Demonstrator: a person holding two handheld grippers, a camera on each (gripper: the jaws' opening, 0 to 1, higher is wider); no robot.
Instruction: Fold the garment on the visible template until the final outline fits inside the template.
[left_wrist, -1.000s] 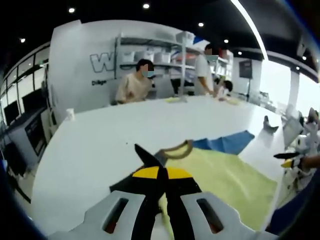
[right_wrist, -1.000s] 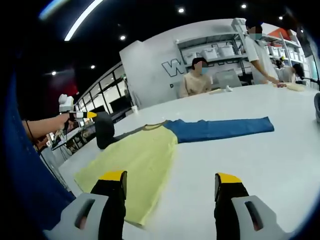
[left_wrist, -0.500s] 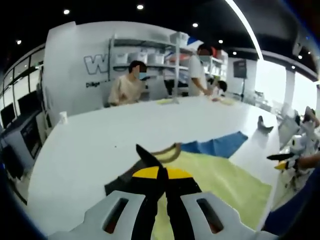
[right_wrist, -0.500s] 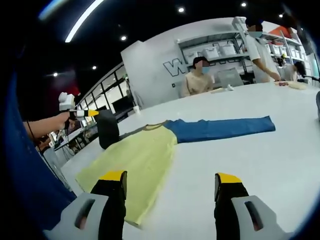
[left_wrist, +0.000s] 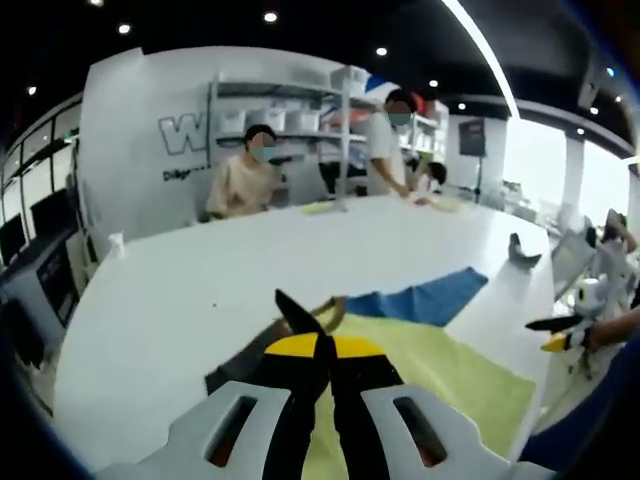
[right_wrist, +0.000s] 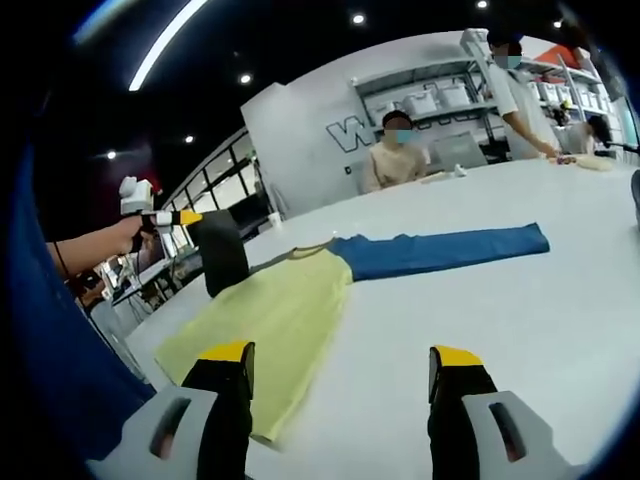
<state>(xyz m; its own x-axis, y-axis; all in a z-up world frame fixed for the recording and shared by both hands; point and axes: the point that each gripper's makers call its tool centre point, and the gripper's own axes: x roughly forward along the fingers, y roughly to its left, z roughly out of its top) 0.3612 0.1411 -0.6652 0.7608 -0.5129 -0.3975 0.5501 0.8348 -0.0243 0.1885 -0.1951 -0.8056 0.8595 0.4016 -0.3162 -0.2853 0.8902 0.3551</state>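
In the left gripper view, the left gripper (left_wrist: 318, 352) has its jaws pinched together on the garment (left_wrist: 420, 345), whose dark sleeve is lifted off the white table (left_wrist: 200, 280); two people sit beyond.

In the right gripper view, the right gripper (right_wrist: 340, 385) hangs spread and empty above the table, near the garment's yellow hem.

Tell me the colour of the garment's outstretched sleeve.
Blue sleeve on a yellow body, clearest in the right gripper view.

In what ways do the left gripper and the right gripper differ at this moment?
The left gripper has its jaws shut, pinching the dark sleeve of the garment and holding it up off the table. The right gripper has its jaws wide apart and holds nothing. Both have black jaws with yellow tips.
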